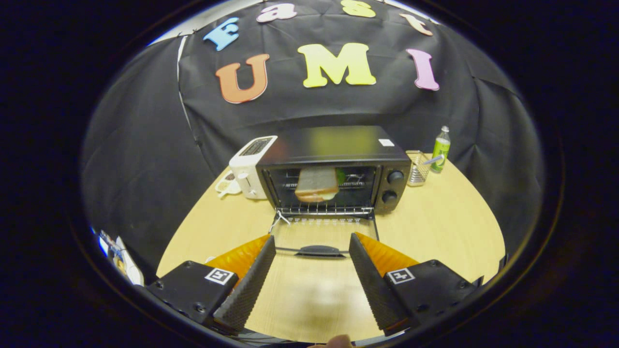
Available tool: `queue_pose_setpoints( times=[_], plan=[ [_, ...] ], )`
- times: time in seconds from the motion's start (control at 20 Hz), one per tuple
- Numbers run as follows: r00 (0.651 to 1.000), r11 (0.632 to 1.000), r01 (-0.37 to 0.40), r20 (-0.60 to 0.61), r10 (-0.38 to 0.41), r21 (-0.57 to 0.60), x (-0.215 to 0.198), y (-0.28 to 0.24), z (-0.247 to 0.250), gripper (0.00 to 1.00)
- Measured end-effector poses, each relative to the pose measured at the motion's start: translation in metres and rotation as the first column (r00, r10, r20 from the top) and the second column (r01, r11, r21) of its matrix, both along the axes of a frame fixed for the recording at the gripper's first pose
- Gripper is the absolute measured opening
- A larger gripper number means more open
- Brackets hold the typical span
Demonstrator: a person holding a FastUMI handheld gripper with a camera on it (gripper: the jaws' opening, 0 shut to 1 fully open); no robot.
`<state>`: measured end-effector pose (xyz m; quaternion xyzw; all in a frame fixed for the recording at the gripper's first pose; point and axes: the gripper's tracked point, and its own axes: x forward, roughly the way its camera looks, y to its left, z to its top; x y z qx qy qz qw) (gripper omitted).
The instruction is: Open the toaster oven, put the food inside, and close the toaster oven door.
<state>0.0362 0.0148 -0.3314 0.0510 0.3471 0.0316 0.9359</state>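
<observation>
A black toaster oven (pixel 333 166) stands on the round wooden table (pixel 435 232) with its glass door (pixel 321 232) folded down flat toward me. A sandwich (pixel 316 185) lies on the wire rack inside the oven cavity. The door's black handle (pixel 319 250) sits just ahead of my fingers, level with their tips. My gripper (pixel 312 244) is open, its two fingers spread wide to either side of the handle and holding nothing. The black ribbed pads (pixel 251 285) face each other over bare tabletop.
A white pop-up toaster (pixel 249 166) stands against the oven's left side. To the oven's right are a wire basket (pixel 418 168) and a green bottle (pixel 440 150). A fingertip (pixel 336 342) shows below the fingers.
</observation>
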Motion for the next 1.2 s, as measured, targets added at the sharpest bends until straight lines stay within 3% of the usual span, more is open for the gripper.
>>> queue_pose_setpoints(
  times=[0.6,0.9,1.2],
  plan=[
    [0.985,0.998,0.055,-0.159,-0.062,-0.043,0.015,-0.012,-0.152,1.00],
    [0.973,0.994,0.102,-0.202,-0.108,-0.042,0.031,-0.014,-0.180,1.00],
    [0.971,0.990,0.122,-0.197,-0.133,-0.067,0.036,-0.014,-0.173,1.00]
  ],
)
